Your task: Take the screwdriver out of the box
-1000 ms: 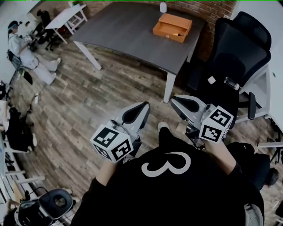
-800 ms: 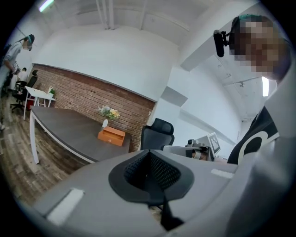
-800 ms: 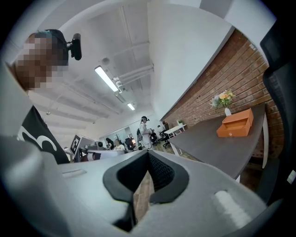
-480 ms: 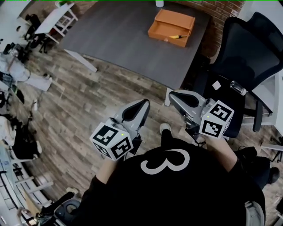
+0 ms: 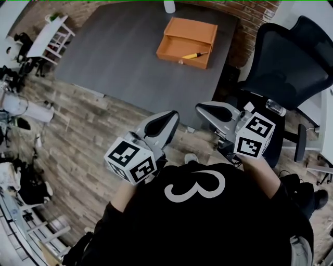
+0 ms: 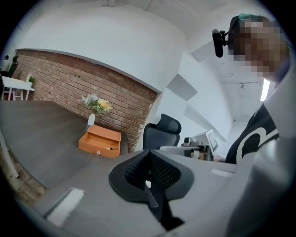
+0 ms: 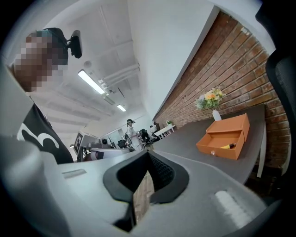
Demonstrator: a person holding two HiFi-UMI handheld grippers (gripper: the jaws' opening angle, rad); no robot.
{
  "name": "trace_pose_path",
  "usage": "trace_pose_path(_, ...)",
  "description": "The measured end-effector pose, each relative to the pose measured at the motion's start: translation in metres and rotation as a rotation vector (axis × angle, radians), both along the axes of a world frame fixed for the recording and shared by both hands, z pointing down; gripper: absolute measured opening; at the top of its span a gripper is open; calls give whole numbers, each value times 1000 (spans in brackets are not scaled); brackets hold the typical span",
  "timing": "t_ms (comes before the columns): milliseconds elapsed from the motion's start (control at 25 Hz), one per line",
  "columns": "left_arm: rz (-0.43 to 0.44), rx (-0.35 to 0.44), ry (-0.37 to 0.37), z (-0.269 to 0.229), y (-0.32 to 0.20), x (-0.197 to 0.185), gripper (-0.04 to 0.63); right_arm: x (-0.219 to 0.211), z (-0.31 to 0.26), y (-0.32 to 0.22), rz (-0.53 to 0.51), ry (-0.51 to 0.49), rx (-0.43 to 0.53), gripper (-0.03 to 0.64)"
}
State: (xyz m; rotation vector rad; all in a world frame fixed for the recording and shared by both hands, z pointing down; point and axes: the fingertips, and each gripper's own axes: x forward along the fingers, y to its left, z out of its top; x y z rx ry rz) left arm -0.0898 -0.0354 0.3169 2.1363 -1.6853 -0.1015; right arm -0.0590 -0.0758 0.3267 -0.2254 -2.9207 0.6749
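Observation:
An orange box (image 5: 186, 34) stands open on the dark grey table (image 5: 114, 52), far ahead of both grippers. A yellow-handled screwdriver (image 5: 191, 54) lies in its front tray. The left gripper view shows the box (image 6: 99, 142) small and distant, and the right gripper view shows both the box (image 7: 224, 136) and the screwdriver (image 7: 227, 146). My left gripper (image 5: 170, 115) and right gripper (image 5: 202, 107) are held side by side near my chest, short of the table's near edge. Each has its jaws together with nothing between them.
A white vase (image 5: 169, 6) of flowers stands behind the box against the brick wall. To the right of the table is a black office chair (image 5: 291, 62). Small white furniture (image 5: 47, 36) and clutter line the left over the wooden floor (image 5: 78, 135). A person (image 7: 131, 132) stands far off.
Both grippers have moved forward toward the table, which now fills more of the head view. The box sits nearer and further left in that view. Both jaws have stayed together.

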Motion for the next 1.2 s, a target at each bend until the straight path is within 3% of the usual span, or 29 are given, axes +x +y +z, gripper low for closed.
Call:
trace_pose_path(440, 90, -8, -35, 2, -55, -34, 12, -22, -10, -46, 78, -15, 3, 2)
trace_pose_path(760, 202, -57, -45, 16, -117, -78, 28, -47, 4, -96, 216, 13, -33, 2)
trace_pose_path(1040, 340, -92, -127, 26, -178, -104, 69, -56, 14, -132, 356, 29, -66, 2)
trace_pose_path(1200, 402, -143, -126, 40, -212, -114, 97, -55, 22, -149, 420, 43, -91, 2)
